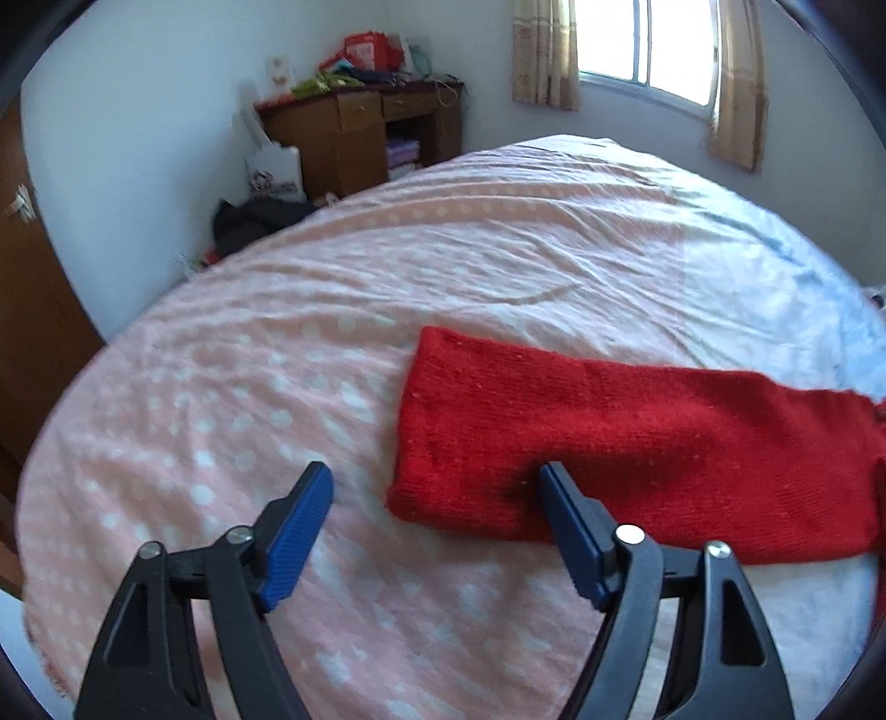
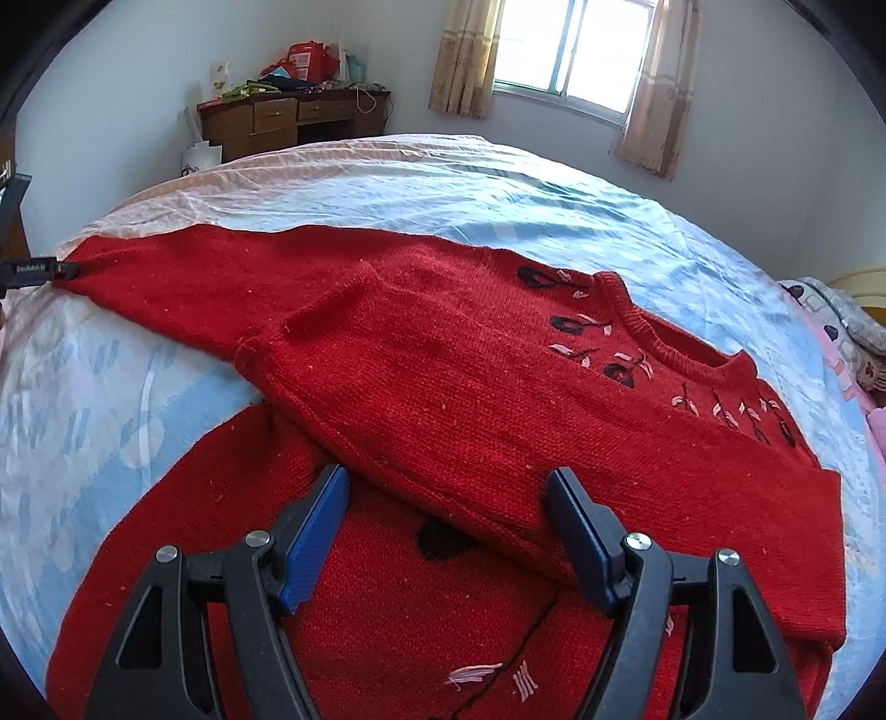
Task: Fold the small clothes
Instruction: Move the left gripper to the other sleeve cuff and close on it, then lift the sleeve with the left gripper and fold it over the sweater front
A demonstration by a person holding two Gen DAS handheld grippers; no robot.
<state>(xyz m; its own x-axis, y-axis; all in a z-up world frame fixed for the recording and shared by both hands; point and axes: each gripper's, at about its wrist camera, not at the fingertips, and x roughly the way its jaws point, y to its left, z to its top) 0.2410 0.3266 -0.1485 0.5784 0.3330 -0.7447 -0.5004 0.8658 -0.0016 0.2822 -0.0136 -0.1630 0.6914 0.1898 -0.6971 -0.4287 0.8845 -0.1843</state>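
A red knitted sweater (image 2: 470, 399) with embroidered flowers lies flat on the bed (image 2: 387, 171). One sleeve (image 2: 498, 443) is folded across its body. The other sleeve (image 1: 609, 437) stretches out sideways onto the pink dotted sheet (image 1: 249, 360). My left gripper (image 1: 437, 487) hovers open at that sleeve's cuff end, with one blue pad (image 1: 570, 531) over the knit and the other over the sheet. My right gripper (image 2: 448, 487) stands open just above the lower edge of the folded sleeve. Neither holds anything. A black labelled bar (image 2: 39, 270) shows at the outstretched cuff in the right wrist view.
A wooden desk (image 1: 360, 122) piled with clutter stands against the far wall, with a white bag (image 1: 277, 171) and dark bags on the floor beside it. A curtained window (image 1: 642, 50) is behind the bed. Patterned pillows (image 2: 847, 327) lie at the right. The bed's edge curves along the left.
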